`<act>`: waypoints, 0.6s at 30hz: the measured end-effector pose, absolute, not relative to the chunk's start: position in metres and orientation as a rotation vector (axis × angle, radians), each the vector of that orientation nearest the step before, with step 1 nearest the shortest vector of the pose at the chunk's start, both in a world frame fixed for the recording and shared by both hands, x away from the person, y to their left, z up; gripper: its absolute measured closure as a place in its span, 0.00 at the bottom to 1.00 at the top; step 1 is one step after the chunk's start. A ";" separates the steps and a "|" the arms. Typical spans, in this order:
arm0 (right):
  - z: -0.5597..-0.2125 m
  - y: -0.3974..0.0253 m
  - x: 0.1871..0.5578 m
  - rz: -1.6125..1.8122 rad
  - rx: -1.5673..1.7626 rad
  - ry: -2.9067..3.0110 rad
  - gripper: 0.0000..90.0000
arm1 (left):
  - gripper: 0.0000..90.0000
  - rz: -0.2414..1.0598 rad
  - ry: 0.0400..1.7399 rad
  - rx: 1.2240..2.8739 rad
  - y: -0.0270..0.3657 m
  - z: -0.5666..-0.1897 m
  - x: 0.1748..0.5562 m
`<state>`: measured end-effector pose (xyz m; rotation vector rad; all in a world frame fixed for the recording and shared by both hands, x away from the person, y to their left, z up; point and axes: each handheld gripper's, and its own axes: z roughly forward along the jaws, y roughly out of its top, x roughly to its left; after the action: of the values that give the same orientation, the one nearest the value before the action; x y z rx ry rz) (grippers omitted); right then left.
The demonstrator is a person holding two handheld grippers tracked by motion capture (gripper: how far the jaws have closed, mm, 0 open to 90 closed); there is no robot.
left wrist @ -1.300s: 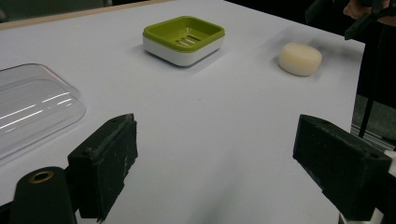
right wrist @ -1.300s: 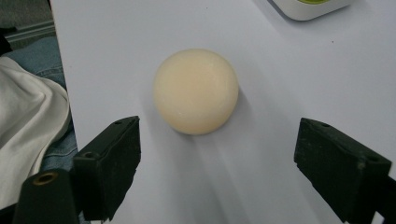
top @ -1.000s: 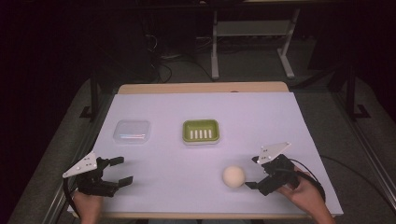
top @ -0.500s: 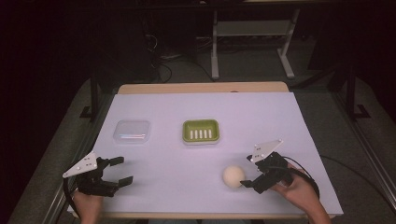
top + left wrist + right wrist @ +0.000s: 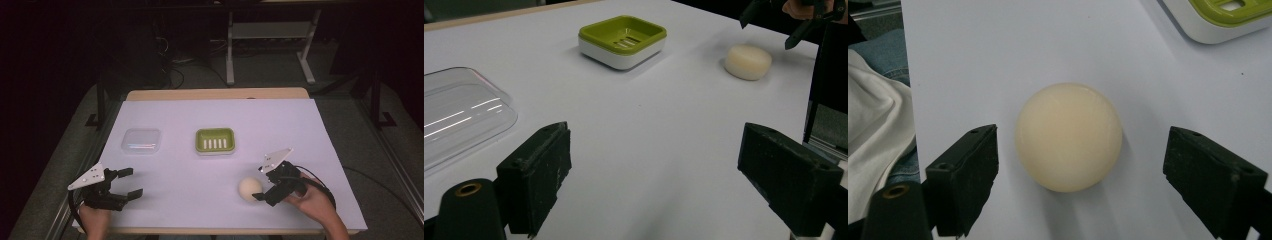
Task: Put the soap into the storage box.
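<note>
A round cream soap bar point(image 5: 250, 189) point(image 5: 1068, 136) point(image 5: 748, 61) lies on the white table near its front right. My right gripper point(image 5: 262, 185) point(image 5: 1080, 185) is open just right of it, jaws on either side of the bar without touching. A green soap dish point(image 5: 215, 140) point(image 5: 623, 39) with a white base sits mid-table; its corner point(image 5: 1220, 20) shows in the right gripper view. A clear plastic lid point(image 5: 142, 140) point(image 5: 459, 112) rests to the dish's left. At the front left my left gripper point(image 5: 131, 182) point(image 5: 654, 185) is open over bare table, holding nothing.
The white table sheet point(image 5: 280, 130) ends at a wooden far edge point(image 5: 215, 94). A metal stand point(image 5: 270, 35) and cables lie on the dark floor beyond. A person's clothing point(image 5: 875, 135) shows past the table's front edge.
My right gripper has moved left toward the soap bar, so its jaws now flank it. The left gripper has stayed put.
</note>
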<state>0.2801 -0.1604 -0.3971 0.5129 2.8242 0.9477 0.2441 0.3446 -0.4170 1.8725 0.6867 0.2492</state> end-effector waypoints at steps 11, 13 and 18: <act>-0.407 -0.147 0.286 0.890 0.502 2.873 0.15 | 0.15 0.249 0.695 1.873 0.345 -0.417 0.244; -0.409 -0.145 0.287 0.889 0.489 2.875 0.15 | 0.15 0.248 0.696 1.872 0.345 -0.417 0.245; -0.412 -0.142 0.288 0.876 0.500 2.889 0.15 | 0.15 0.251 0.688 1.874 0.345 -0.417 0.245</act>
<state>0.2880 -0.1419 -0.4119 0.4999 2.8885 0.8758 0.2445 0.3451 -0.4167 1.8743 0.6884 0.2508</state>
